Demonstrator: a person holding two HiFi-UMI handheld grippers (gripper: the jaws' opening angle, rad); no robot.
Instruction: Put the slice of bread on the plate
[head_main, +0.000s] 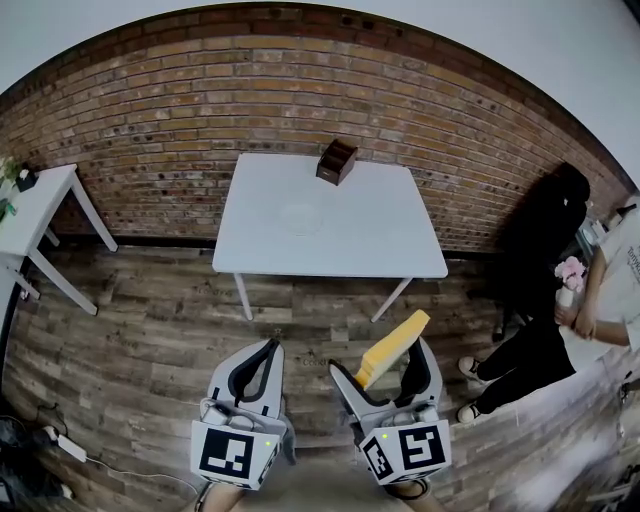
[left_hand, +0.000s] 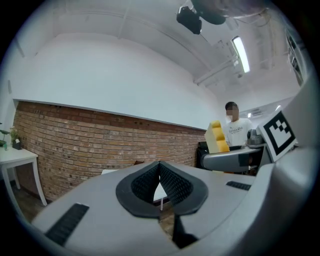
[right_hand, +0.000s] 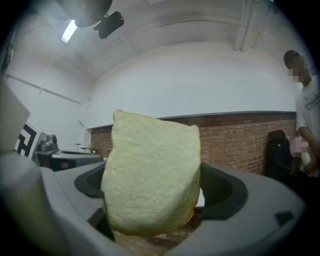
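Note:
A pale slice of bread (head_main: 396, 344) stands upright in my right gripper (head_main: 381, 360), which is shut on it, low over the wooden floor and well short of the table. In the right gripper view the bread (right_hand: 152, 177) fills the middle and hides the jaws' gap. A white plate (head_main: 302, 217) lies near the middle of the white table (head_main: 400, 250), hard to tell from the top. My left gripper (head_main: 267, 352) is beside the right one, shut with nothing in it; its ribbed pads (left_hand: 172, 184) touch. The bread (left_hand: 216, 136) also shows at the right of the left gripper view.
A brown box (head_main: 336, 161) sits at the table's far edge by the brick wall. A small white side table (head_main: 35, 210) stands at the left. A person (head_main: 612, 285) stands at the right beside a black object (head_main: 548, 235). A power strip (head_main: 60, 441) lies on the floor.

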